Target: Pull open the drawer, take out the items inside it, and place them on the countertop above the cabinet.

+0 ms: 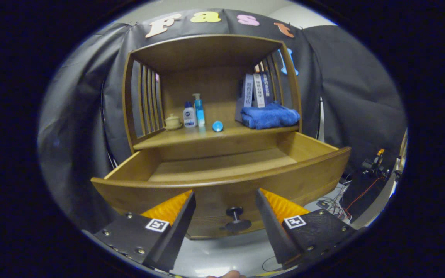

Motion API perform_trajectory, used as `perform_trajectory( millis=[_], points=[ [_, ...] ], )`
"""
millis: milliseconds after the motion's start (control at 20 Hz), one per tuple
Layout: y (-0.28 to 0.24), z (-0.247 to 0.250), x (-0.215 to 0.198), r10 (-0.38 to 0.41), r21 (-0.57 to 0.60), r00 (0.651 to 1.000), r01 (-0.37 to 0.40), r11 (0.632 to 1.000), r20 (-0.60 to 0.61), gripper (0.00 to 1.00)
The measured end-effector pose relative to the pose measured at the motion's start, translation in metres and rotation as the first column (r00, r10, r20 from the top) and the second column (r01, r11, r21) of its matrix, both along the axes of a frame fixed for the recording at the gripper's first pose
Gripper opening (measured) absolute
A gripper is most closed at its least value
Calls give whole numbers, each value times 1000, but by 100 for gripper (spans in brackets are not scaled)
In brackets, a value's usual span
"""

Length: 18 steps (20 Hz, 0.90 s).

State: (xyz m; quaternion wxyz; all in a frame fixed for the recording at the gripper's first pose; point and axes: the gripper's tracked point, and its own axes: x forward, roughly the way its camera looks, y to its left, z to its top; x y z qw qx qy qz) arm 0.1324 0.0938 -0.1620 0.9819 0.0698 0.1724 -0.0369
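Jaws apart, the gripper point(226, 216) faces the pulled-out drawer point(222, 181); its small dark knob point(236, 219) at six o'clock looks rigid, the likeliest hold.

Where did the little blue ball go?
The little blue ball sits on the countertop above the open drawer, between the bottles and the blue towel.

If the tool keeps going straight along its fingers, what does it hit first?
Most likely the black knob on the front of the open drawer. The knob sits between the open tool's fingers, just ahead of them, with the drawer front right behind it. Depth is hard to judge in this fisheye view.
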Motion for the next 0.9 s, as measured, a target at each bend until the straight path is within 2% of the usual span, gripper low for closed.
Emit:
perform_trajectory(
  millis=[300, 450, 900],
  points=[
    [-2, -2, 0, 35, -4, 999, -35, 999, 6, 93],
    [-8, -1, 7, 25, -16, 1000, -25, 1000, 4, 92],
    [3, 3, 54, 74, -30, 997, -73, 997, 16, 93]
  ],
)
